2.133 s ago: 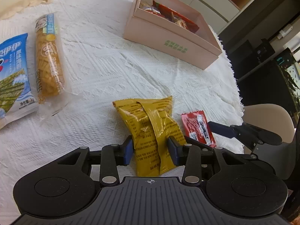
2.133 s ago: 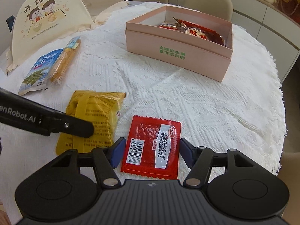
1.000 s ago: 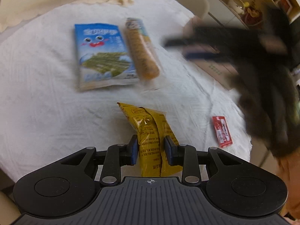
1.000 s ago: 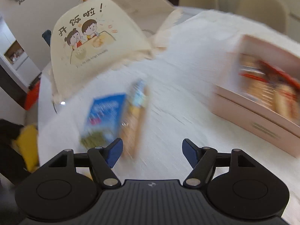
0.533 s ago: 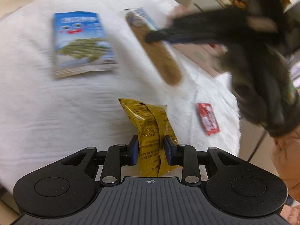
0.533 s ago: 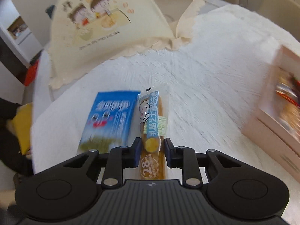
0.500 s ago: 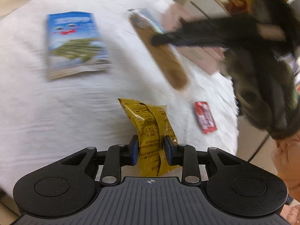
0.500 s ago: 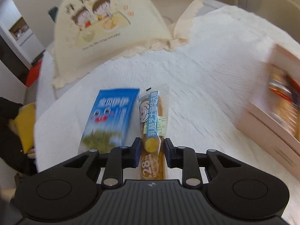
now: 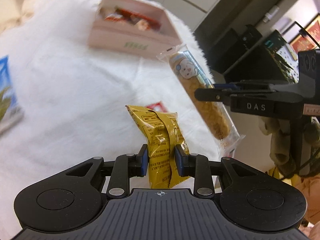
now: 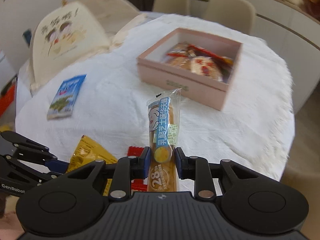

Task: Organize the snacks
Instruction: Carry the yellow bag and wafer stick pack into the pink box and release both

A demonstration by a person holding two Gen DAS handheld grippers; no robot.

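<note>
My left gripper point(image 9: 161, 157) is shut on a yellow snack packet point(image 9: 160, 132) and holds it above the white tablecloth. My right gripper point(image 10: 162, 162) is shut on a long bread stick in a clear and blue wrapper point(image 10: 164, 132), lifted off the table; it also shows in the left wrist view point(image 9: 202, 98). The pink box point(image 10: 180, 80) with several snacks inside stands ahead on the table, also in the left wrist view point(image 9: 128, 42). A red sachet point(image 10: 136, 151) lies below the grippers. The yellow packet shows at the lower left of the right wrist view point(image 10: 90, 154).
A blue seaweed packet point(image 10: 67, 97) lies on the cloth at the left. A cream food cover with cartoon children point(image 10: 66, 38) stands at the back left. Chairs point(image 10: 230, 8) stand behind the round table. Its fringed edge point(image 10: 288, 120) is at the right.
Both grippers have swung towards the pink box with their packets. The bread stick is now lifted off the table and hangs in the air beside the yellow packet.
</note>
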